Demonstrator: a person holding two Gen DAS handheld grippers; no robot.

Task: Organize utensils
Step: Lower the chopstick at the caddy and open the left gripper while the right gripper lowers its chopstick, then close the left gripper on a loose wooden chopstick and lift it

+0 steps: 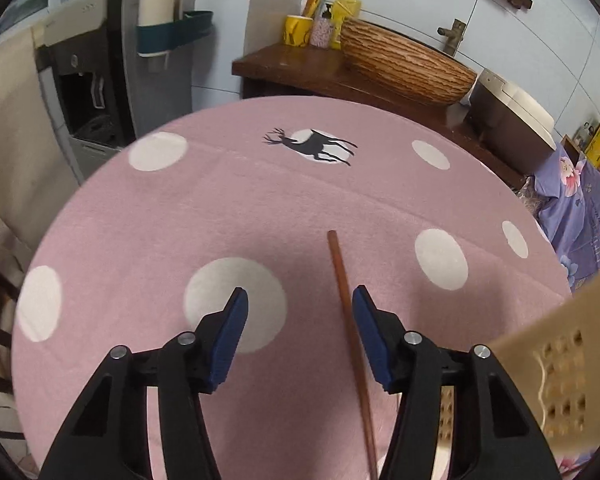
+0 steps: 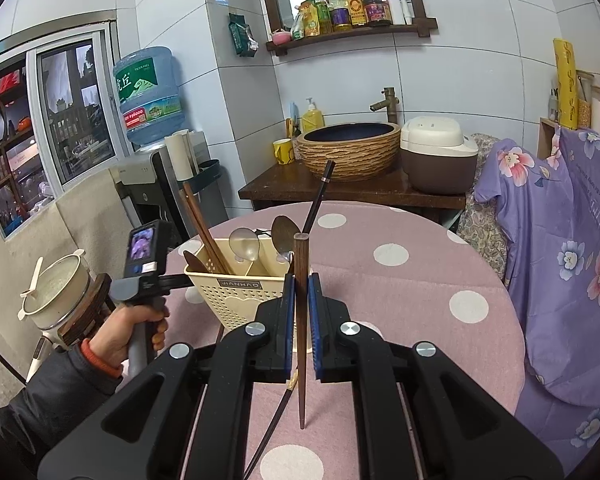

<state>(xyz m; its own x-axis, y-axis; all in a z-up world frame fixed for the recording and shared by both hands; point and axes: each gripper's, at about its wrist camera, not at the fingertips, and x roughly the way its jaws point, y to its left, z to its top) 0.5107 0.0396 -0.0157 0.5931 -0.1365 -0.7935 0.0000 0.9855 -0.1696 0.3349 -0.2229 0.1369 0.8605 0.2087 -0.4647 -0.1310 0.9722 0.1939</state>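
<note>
The left gripper hangs low over the pink dotted worktop, its jaws parted about halfway, with nothing pressed between the blue pads. A reddish-brown chopstick lies flat on the cloth and runs lengthwise through the gap, just beside the right pad; whether that pad touches it cannot be told. Its far end points toward the deer print. At the right edge of the left wrist view a blurred corner of the cream basket shows, near the gripper.

In the right wrist view the right gripper has its jaws closed on a dark wooden chopstick, held nearly upright, its square end above the pads and its thin tip below them, close to the cloth. A black chopstick leans behind it, slanting up toward the sink, and a dark, thin stick with a pale band runs down below the jaws; whether the two are one piece cannot be told.

The basket, labelled on its front wall, stands on the worktop just beyond the right gripper and to its left. It holds two brown chopsticks leaning left, a pale spoon, a dark spoon and a brown spoon at its left corner. A hand with a dark sleeve holds the left gripper's handle just left of the basket.
</note>
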